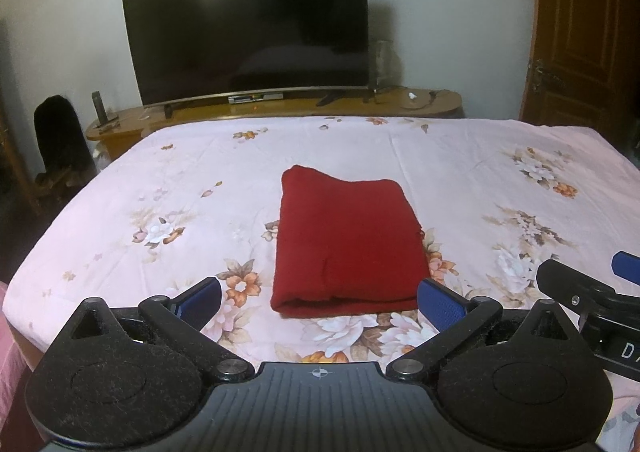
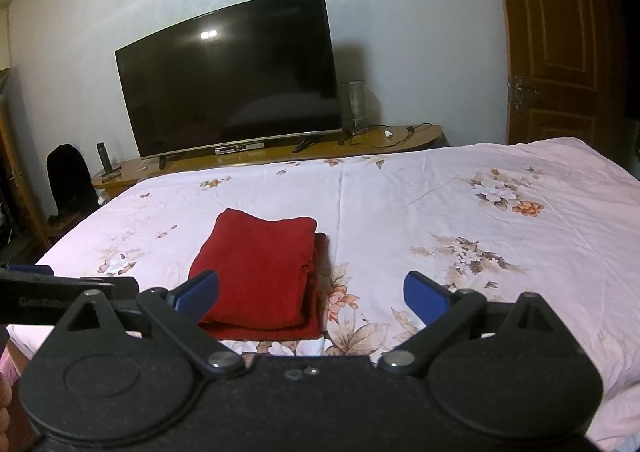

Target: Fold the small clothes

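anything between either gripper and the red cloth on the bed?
Nothing visible. The red cloth lies folded on the floral bedsheet, with only bare sheet between it and the open left gripper and open right gripper.

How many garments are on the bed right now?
1: a folded red garment lying mid-bed on the floral sheet, ahead of both open grippers. Nothing else is visible, though near corners are hidden.

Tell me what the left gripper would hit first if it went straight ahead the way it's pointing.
Most likely the red cloth. The left gripper is open with the folded cloth's near edge lying between its fingers, just ahead on the bed. Height above the bed is unclear, so it might skim over the cloth.
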Motion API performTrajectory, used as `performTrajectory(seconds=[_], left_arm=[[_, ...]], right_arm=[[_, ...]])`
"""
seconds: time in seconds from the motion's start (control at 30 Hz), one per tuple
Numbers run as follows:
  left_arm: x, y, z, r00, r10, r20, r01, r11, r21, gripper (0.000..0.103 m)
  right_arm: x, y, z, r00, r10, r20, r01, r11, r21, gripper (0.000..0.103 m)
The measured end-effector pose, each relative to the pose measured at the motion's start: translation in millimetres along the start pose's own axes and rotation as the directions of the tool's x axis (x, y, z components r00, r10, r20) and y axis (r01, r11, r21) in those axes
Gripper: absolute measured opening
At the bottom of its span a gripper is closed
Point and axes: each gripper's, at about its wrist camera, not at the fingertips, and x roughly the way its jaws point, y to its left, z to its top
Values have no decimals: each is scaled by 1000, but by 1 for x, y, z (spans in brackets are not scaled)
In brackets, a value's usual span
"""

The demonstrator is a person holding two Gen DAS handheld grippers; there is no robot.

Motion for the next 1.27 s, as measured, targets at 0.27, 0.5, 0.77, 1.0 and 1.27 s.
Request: performTrajectory(seconds=[0.27,0.5,0.77,1.0,1.27], left_arm=[[2,1,0,1000,-3,-4,3,1000,1,103],[8,0,3,1000,-7,-3,7,1000,7,103],[16,0,8,1000,-18,-9,19,1000,10,103],[26,-1,13,999,-35,-12,35,999,24,103],[36,2,21,997,-73,29,72,997,7,103]], right_arm=[[-2,1,-2,1000,0,0,0,1000,2,99],[1,3,1,1000,-10,-2,10,1000,8,99],[6,7,2,1000,-21,-6,21,1000,13,99],[18,9,4,999,-36,-13,36,999,19,99],[27,10,3,999,-39,-20,39,999,22,99]])
